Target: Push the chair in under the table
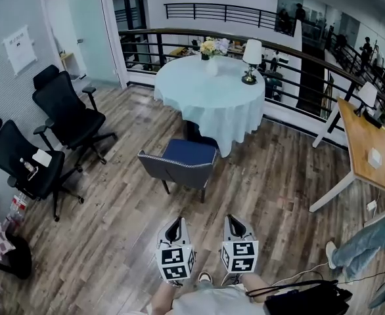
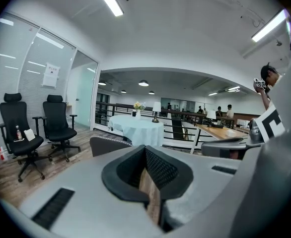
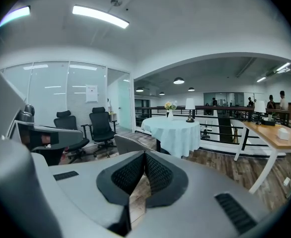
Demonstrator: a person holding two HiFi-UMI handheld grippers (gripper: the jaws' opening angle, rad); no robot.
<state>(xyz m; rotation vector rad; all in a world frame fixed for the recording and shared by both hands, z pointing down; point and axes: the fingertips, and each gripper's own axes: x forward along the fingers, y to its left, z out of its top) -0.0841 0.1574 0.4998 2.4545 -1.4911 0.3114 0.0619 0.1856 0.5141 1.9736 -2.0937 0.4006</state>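
Observation:
A chair (image 1: 179,163) with a blue seat and a grey back stands on the wood floor, its back toward me. Its front sits at the edge of the round table (image 1: 209,90), which is covered in a pale blue cloth. My left gripper (image 1: 175,223) and right gripper (image 1: 235,220) are side by side low in the head view, well short of the chair back. Both are shut and hold nothing. The left gripper view shows its shut pads (image 2: 158,170), the chair back (image 2: 108,145) and the table (image 2: 135,128) ahead. The right gripper view shows the chair (image 3: 130,144) and table (image 3: 173,133) beyond its gripper (image 3: 144,155).
Two black office chairs (image 1: 67,113) (image 1: 25,163) stand at the left wall. A wooden desk (image 1: 373,149) is at the right, with a person's leg (image 1: 360,248) below it. A black railing (image 1: 291,51) runs behind the table. A lamp (image 1: 250,61) and flowers (image 1: 212,48) stand on the cloth.

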